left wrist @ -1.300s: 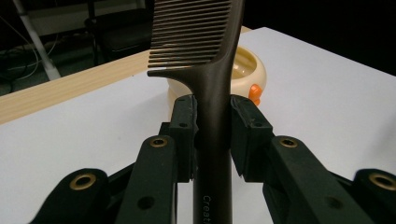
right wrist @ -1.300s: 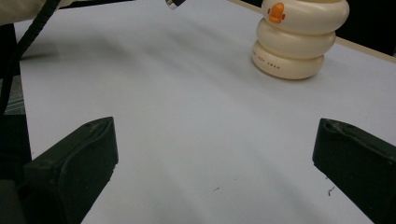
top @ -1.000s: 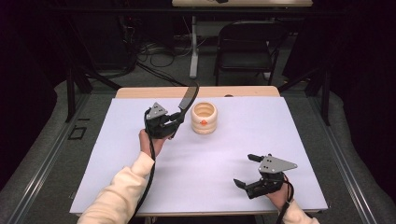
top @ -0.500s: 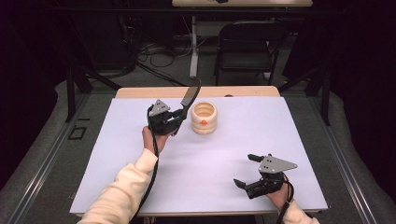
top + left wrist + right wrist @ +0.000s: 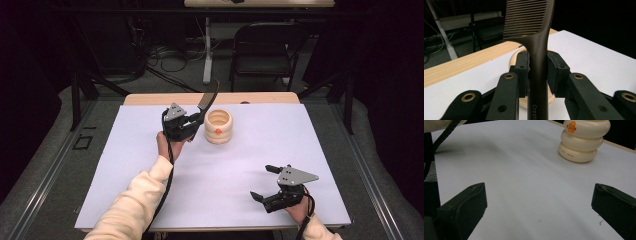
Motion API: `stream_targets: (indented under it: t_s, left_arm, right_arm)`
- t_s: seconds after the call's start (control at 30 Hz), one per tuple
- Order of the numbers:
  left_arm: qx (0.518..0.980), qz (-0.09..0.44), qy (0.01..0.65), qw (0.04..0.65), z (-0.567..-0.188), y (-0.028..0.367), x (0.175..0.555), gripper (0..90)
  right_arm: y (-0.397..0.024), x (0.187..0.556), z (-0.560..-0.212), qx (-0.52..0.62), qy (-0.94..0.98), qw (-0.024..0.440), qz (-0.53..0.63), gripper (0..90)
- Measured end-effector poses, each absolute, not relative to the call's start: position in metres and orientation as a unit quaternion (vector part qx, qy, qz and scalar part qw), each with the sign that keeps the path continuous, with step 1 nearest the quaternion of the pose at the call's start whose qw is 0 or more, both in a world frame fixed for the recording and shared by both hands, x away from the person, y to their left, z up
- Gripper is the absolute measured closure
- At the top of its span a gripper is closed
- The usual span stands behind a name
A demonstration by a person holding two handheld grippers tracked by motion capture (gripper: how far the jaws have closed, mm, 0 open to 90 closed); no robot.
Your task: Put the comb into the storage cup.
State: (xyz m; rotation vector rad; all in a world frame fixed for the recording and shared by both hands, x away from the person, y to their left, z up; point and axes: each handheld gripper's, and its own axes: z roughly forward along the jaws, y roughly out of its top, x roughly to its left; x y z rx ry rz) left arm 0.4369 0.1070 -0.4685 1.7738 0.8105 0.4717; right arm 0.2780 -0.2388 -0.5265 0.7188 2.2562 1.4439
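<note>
At the far left-centre of the table: my left gripper point(image 5: 192, 127) hangs just beside the cream holder point(image 5: 218, 126), and that's where the action is.

Left jaws: clamped on the handle of the dark comb point(image 5: 537, 65), pads pressing it from both sides.

Comb's long axis: it runs straight out from my jaws, handle low, toothed end rising toward 12 o'clock in the left gripper view; from above, the comb point(image 5: 207, 97) leans up and away toward 1 o'clock.

Holder from the comb: at about 3 o'clock of my left gripper in the high view, open mouth up, just beside the jaws but not touching, as far as I can tell.

What the move turns on, I'd say: the comb must swing over that mouth and tip upright to drop in.

Right gripper point(image 5: 265, 182): jaws wide apart, nothing between them, resting low at the near right, well apart from the holder, which sits toward its 11 o'clock.

Nearer hand: the left, clearly.

Count: one comb, one holder, two grippers, one white table point(image 5: 150, 200).
</note>
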Motion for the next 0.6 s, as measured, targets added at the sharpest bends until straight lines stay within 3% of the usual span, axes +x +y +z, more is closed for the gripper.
stream_targets:
  t_s: [0.6]
  left_arm:
    - [0.736, 0.202, 0.339, 0.549, -0.4636, 0.0992, 0.4459, 72.0]
  right_arm:
    - [-0.2392, 0.2778, -0.5262, 0.254, 0.800, 0.184, 0.512, 0.0]
